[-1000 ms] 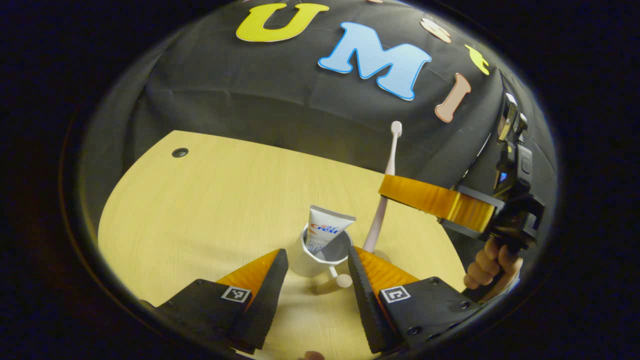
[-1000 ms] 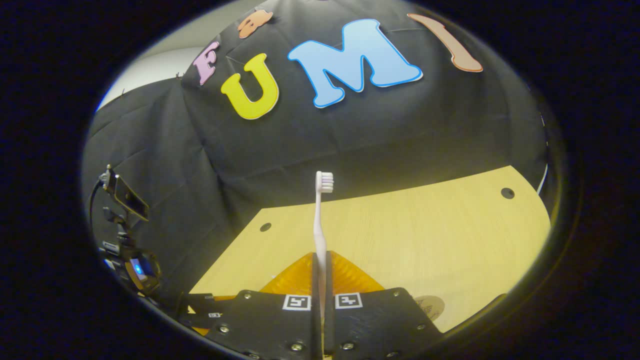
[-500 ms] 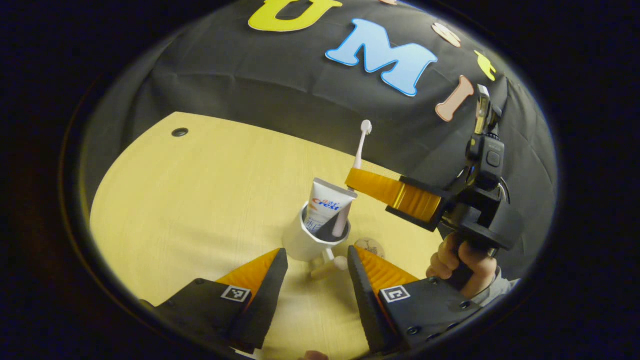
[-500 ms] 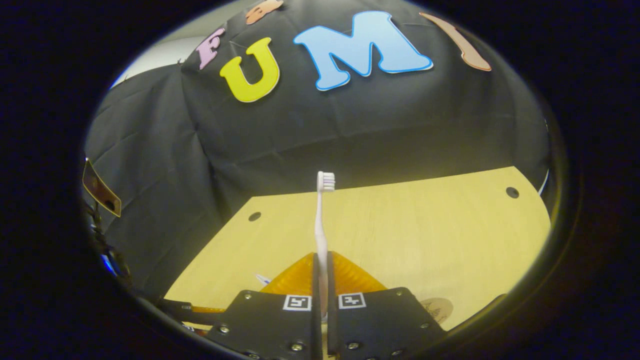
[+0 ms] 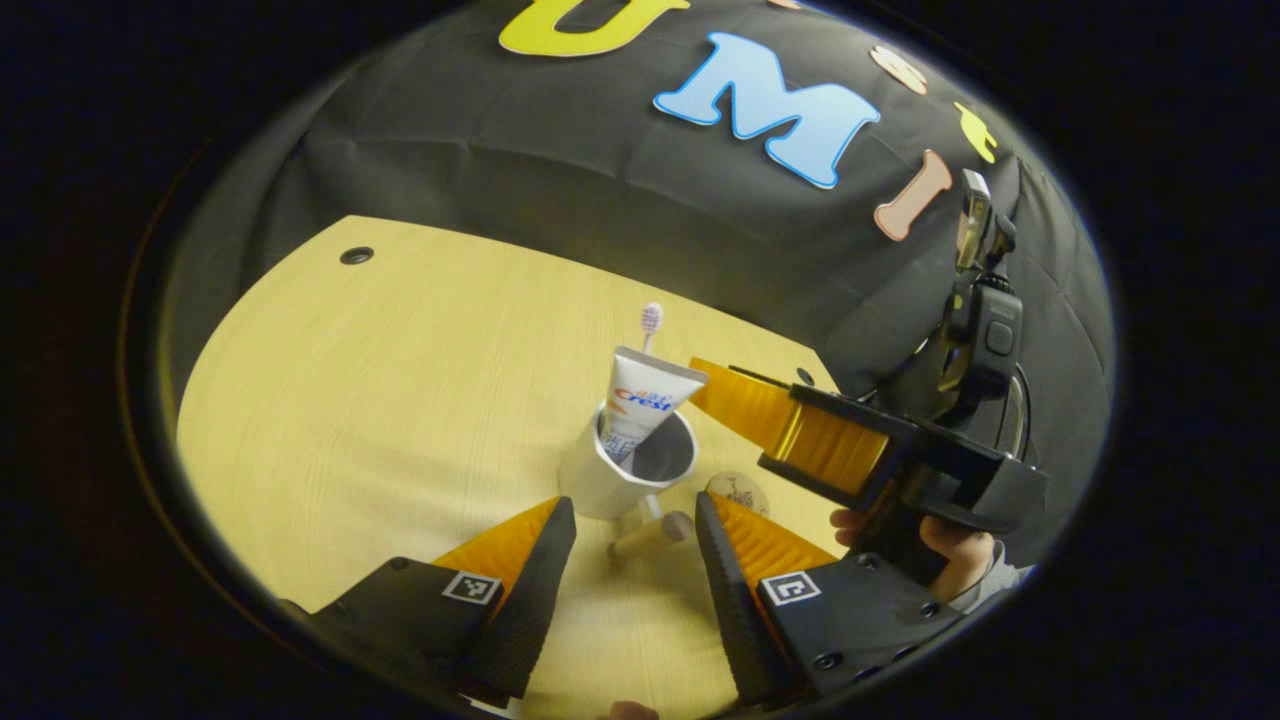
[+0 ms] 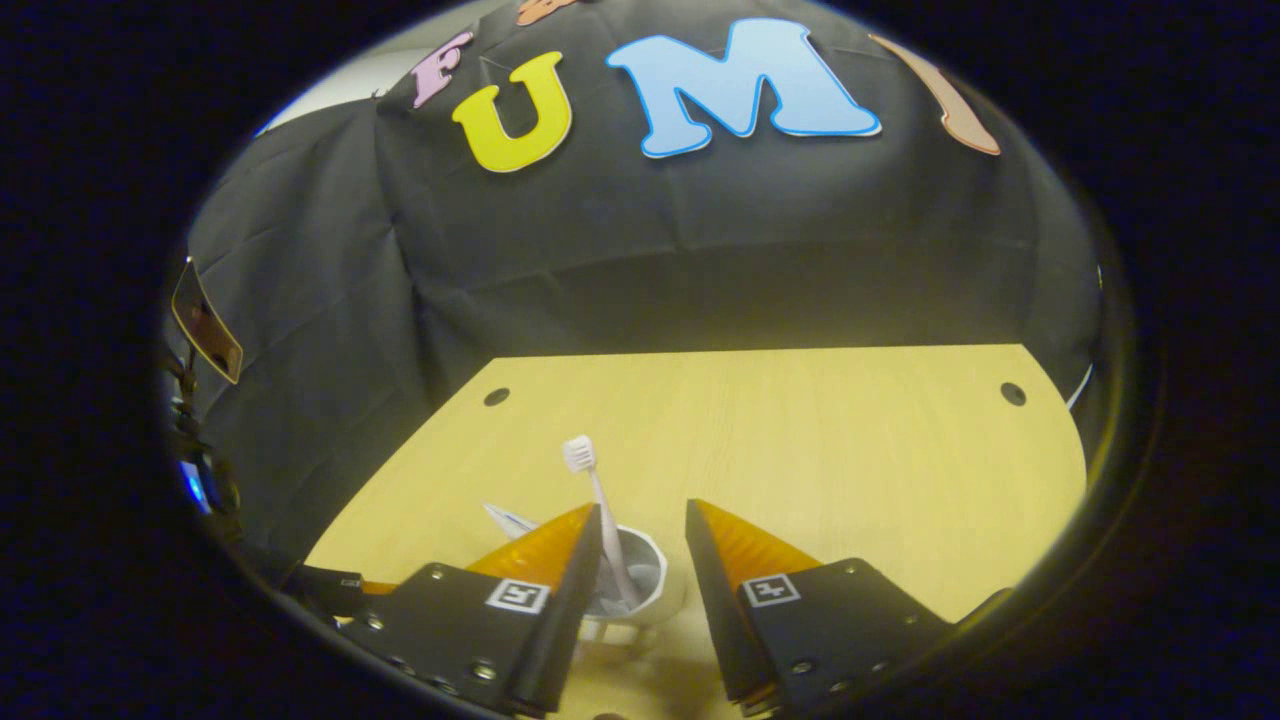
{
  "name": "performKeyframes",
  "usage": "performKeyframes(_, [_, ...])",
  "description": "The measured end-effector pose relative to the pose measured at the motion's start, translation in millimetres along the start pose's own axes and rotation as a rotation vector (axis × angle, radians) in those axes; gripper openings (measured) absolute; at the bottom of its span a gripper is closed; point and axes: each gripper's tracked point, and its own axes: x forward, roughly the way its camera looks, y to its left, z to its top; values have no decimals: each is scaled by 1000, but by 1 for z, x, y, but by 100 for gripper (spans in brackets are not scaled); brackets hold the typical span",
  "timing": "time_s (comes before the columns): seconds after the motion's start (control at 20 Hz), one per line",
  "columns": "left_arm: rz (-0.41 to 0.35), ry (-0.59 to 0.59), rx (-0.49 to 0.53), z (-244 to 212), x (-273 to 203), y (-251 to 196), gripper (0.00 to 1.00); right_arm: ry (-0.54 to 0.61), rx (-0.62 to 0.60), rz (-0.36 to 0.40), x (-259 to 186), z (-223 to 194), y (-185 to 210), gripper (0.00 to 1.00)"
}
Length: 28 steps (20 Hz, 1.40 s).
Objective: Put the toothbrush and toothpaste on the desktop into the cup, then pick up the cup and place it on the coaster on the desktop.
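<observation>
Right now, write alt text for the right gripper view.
The right gripper hangs open above a white cup on the wooden desktop. A toothbrush stands in the cup, bristles up, with the toothpaste tube's end showing just left.

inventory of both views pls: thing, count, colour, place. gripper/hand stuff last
cup: 1, white, on the desk near its front edge, handle toward the left gripper
toothpaste: 1, white tube, standing in the cup, leaning on the rim
toothbrush: 1, pale pink with white bristles, standing in the cup, head up
coaster: 1, tan, round, flat on the desk beside the cup
desk: 1, light wood, dark holes near its back corners
left gripper: 1, open, low in front of the cup
right gripper: 1, open, just above the cup
hand: 1, holding the right gripper's grip
</observation>
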Motion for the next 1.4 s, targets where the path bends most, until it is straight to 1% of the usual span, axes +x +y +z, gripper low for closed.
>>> performKeyframes(0.05, [-1,3,4,0,1,-3,80,-2,-3,-1,-2,0,-1,70])
performKeyframes(0.1, [-4,5,8,0,2,-8,80,-5,-1,-2,-5,1,-2,71])
performKeyframes(0.15, [-8,6,13,0,1,-12,73,-7,3,-5,-9,1,-4,71])
performKeyframes(0.2, [-10,10,17,-2,2,-16,86,-7,7,-7,-13,2,-5,72])
performKeyframes(0.25, [-12,14,22,-3,2,-20,86,-11,11,-16,-18,2,-9,75])
performKeyframes(0.45, [-9,43,37,-13,11,-35,86,-42,18,-50,-40,9,-25,75])
performKeyframes(0.6, [7,70,46,-22,20,-41,86,-63,-4,-92,-61,15,-45,75])
performKeyframes(0.7, [21,105,30,-29,30,-42,86,-66,-8,-125,-74,16,-59,75])
performKeyframes(0.75, [21,120,19,-33,35,-43,80,-68,2,-131,-81,14,-64,75])
performKeyframes(0.8, [32,134,12,-35,38,-41,83,-68,12,-138,-87,14,-69,75])
performKeyframes(0.85, [44,148,11,-37,41,-39,80,-66,19,-147,-93,12,-75,75])
performKeyframes(1.05, [89,188,-3,-37,54,-30,80,-47,31,-182,-111,-1,-99,75])
performKeyframes(1.1, [101,199,-7,-37,57,-27,80,-38,39,-190,-115,-6,-106,71])
performKeyframes(1.15, [118,210,-9,-37,60,-25,80,-31,47,-196,-117,-10,-110,75])
performKeyframes(1.2, [133,220,-11,-37,64,-22,80,-22,57,-202,-120,-15,-115,71])
performKeyframes(1.25, [143,230,-15,-38,68,-20,80,-14,64,-207,-122,-19,-120,71])
performKeyframes(1.3, [149,235,-20,-37,72,-20,74,-7,71,-213,-125,-21,-124,75])
performKeyframes(1.35, [158,246,-27,-38,75,-17,79,-1,76,-218,-128,-25,-128,75])
performKeyframes(1.4, [169,255,-31,-39,79,-14,78,5,80,-223,-131,-28,-132,75])
